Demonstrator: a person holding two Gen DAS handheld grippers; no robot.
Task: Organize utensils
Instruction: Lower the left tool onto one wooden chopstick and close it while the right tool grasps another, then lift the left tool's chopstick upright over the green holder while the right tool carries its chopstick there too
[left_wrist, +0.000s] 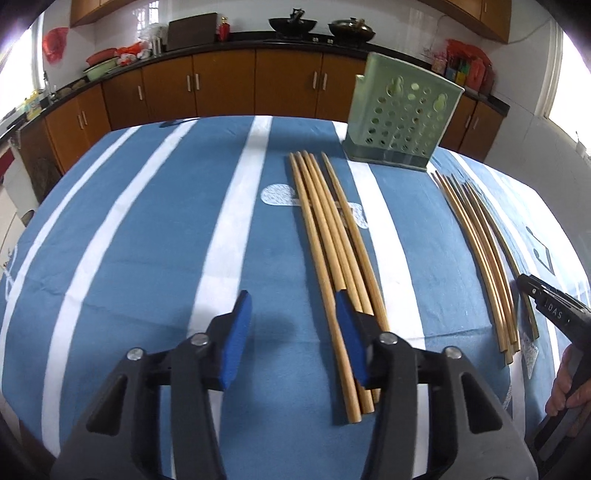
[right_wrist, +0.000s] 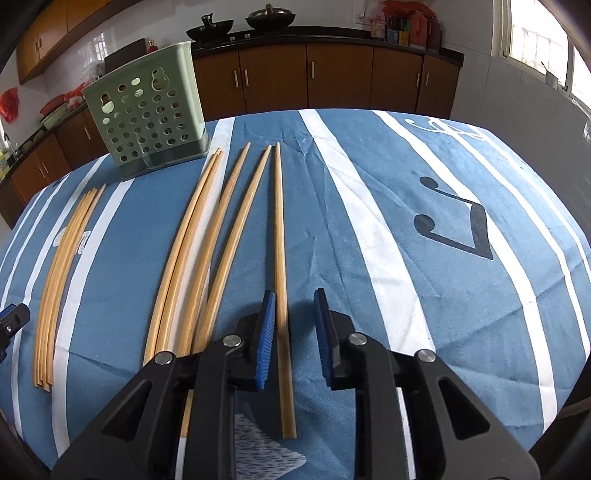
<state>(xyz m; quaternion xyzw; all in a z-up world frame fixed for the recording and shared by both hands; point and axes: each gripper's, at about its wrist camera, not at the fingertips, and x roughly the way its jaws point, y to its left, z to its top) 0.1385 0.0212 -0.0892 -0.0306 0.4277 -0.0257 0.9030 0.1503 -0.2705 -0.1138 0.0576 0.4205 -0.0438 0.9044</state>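
Your left tool (left_wrist: 293, 338) hangs low over the tabletop (left_wrist: 147, 240) with its blue pads spread wide and nothing between them; the right-hand pad (left_wrist: 349, 339) sits over the near ends of a bundle of five wooden chopsticks (left_wrist: 332, 240), though contact cannot be confirmed. Your right tool (right_wrist: 295, 338) is parted more narrowly, and a single chopstick (right_wrist: 280, 240) lies flat on the cloth in the gap, close to the left pad (right_wrist: 266, 339) and not clamped by either. Just left of that stick, four more chopsticks (right_wrist: 195, 251) fan out side by side, their far tips reaching toward a pale green perforated utensil holder (right_wrist: 147, 118), which stands upright at the far side of the blue-and-white striped tablecloth (right_wrist: 369, 221). In the right wrist view the first bundle (right_wrist: 62, 277) lies further left, well apart from the fan, with the tip of your left tool (right_wrist: 13, 321) just beside it. In the left wrist view the holder (left_wrist: 402, 114) stands beyond and between the two groups, and your right hand (left_wrist: 565, 384) grips the handle at the frame's edge. A black musical note (right_wrist: 458, 225) is printed on the cloth to the right.
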